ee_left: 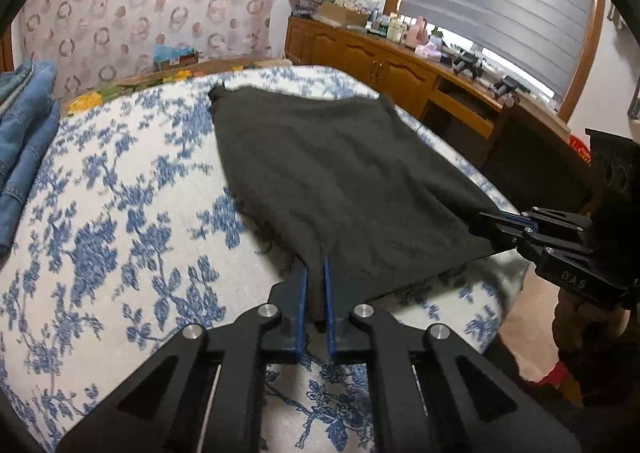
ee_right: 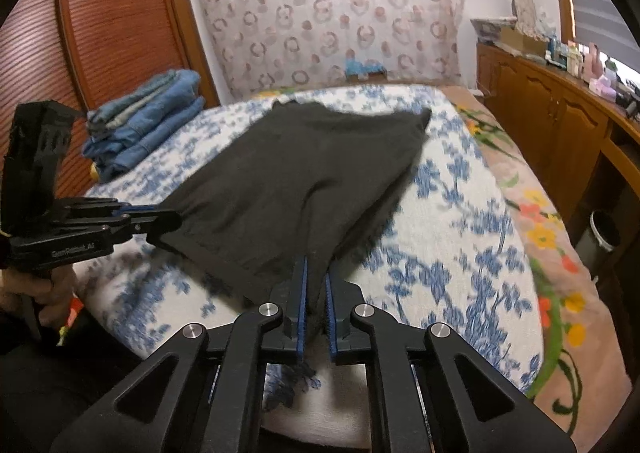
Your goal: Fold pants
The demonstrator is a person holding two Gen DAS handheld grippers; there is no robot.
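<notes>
Gripping the near edge of the dark grey knitted pants (ee_left: 320, 173), the left gripper (ee_left: 316, 285) has its blue-padded fingers (ee_left: 302, 293) drawn narrow, with a bunched corner of the fabric pinched between them. The right gripper (ee_right: 316, 285) clamps the opposite near corner in the same way, its fingers set close together on the cloth. Each tool appears side-on in the other's view, at the garment's edge. The pants lie spread across the white bedspread with blue floral print (ee_left: 120, 213), their near hem lifted slightly and drawn taut between the two grippers, the far end resting flat on the bed. A stack of folded blue denim garments (ee_right: 144, 129) sits on the bed to the left, well apart from the pants. A wooden sideboard (ee_left: 384, 61) carrying small items runs along the wall on the right.
</notes>
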